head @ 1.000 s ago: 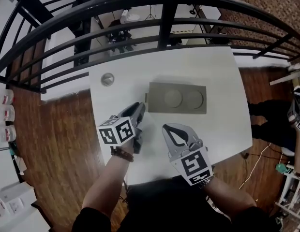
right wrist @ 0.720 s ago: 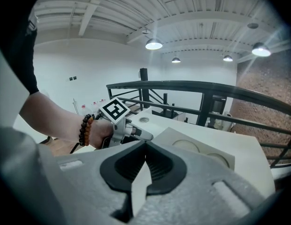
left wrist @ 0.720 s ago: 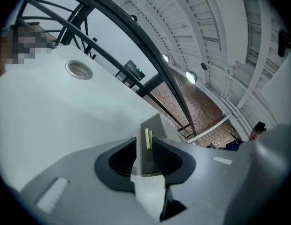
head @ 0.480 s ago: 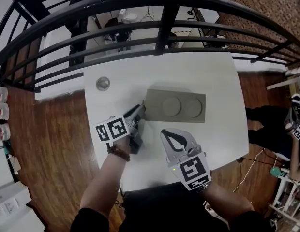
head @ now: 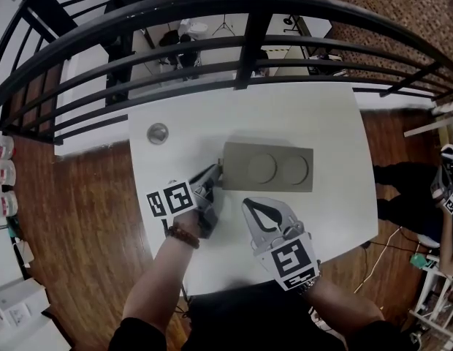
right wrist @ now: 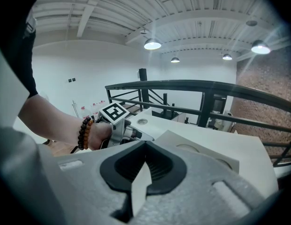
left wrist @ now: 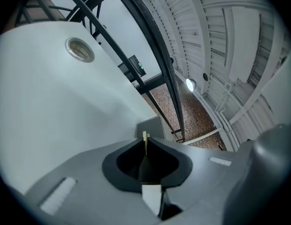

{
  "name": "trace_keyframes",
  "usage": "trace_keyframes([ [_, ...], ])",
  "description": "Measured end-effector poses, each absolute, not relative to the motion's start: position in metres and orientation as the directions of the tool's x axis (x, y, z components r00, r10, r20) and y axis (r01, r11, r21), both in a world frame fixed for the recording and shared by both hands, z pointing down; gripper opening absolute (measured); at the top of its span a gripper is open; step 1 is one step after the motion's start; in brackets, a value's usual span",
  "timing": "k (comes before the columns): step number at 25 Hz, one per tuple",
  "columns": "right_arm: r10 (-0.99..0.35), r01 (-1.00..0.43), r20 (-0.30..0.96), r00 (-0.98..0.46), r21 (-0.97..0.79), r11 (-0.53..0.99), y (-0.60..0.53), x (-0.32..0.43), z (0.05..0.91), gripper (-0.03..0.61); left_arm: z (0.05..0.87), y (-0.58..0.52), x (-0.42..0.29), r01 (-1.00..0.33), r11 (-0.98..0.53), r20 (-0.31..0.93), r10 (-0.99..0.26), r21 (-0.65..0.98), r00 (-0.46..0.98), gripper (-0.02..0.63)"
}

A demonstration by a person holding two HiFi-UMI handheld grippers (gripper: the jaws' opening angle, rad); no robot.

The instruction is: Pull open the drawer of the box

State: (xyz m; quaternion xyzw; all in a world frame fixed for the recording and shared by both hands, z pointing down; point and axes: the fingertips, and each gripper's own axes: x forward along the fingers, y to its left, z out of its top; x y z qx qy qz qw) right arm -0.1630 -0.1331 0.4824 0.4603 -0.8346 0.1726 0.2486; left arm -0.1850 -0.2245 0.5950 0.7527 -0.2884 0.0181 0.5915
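One grey box (head: 269, 167) lies mid-counter (head: 321, 115), long axis left to right. Its left short end faces the left hand-held gripper (head: 213, 174), whose jaws are pinched on a thin pale tab (left wrist: 145, 138). Bare counter lies left of that end. The right hand-held gripper (head: 254, 205), jaws together and empty, hovers near the front edge.

The box (head: 268, 167) is set near the middle of the table (head: 321, 123), with a railing (head: 248, 46) behind. A small round disc (head: 158, 131) lies well apart at its left rear. A thin tab (left wrist: 145, 142) at the box's left end is pinched in the left gripper (head: 214, 171); the right gripper (head: 250, 205) is held before the box.
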Motion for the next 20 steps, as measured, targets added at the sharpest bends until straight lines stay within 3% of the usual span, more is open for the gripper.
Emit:
trace_keyframes([
  [20, -0.646, -0.816, 0.578, -0.498, -0.06, 0.575, -0.141, -0.211, 0.482, -0.008, 0.592, -0.256, -0.287, -0.557, -0.077, 0.427, -0.559, 0.827, 0.711, 0.043],
])
